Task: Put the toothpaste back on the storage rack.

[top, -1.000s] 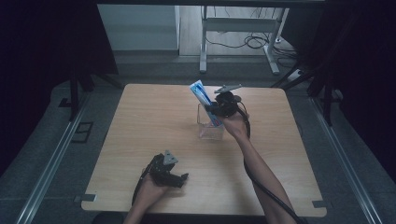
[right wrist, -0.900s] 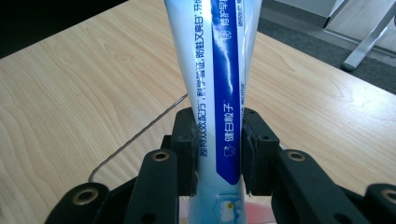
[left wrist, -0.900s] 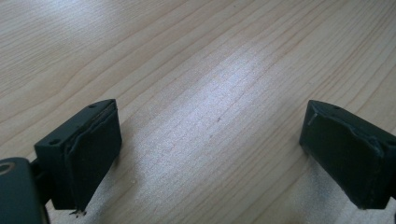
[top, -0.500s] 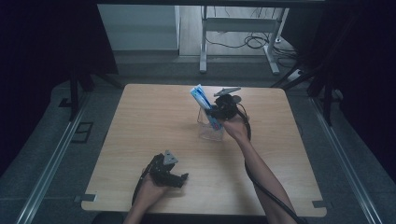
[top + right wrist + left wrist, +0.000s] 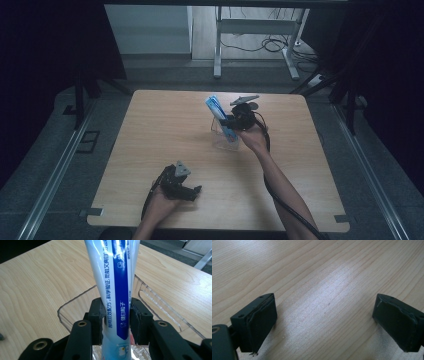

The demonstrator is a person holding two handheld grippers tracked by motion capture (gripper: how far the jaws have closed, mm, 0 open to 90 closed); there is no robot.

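the toothpaste tube [image 5: 113, 285] stands nearly upright with its lower end inside the clear plastic holder [image 5: 75, 307], which sits on the wooden table [image 5: 165, 125] a little beyond the middle. in the high view the tube [image 5: 220, 117] leans up and away to the left out of the holder [image 5: 225, 137]. it looks light and soft-walled, with a glossy skin that could slip or dent under a hard squeeze; the flat printed faces of the lower body, where the pads sit now, seem the safest place to take hold, since the tail end would fold and the tube would swing.

the right gripper [image 5: 115, 320] has the tube between its jaws, one pad on each flat side. its jaws have just been opening, and in the right gripper view the left pad looks about to part from the tube while the right one lies against it, so i judge the grip to be slackening into a release, with the holder taking the weight. the clear walls are thin and could tip if the tube is dragged sideways on the way out.

against the earlier high-view frames, the tube and holder stand in the same spot and neither hand has shifted; only the right jaws differ.

the left gripper [image 5: 181, 186] rests on the table near the front edge, well apart from the holder, its jaws spread wide [image 5: 324, 322] with only bare wood between them.
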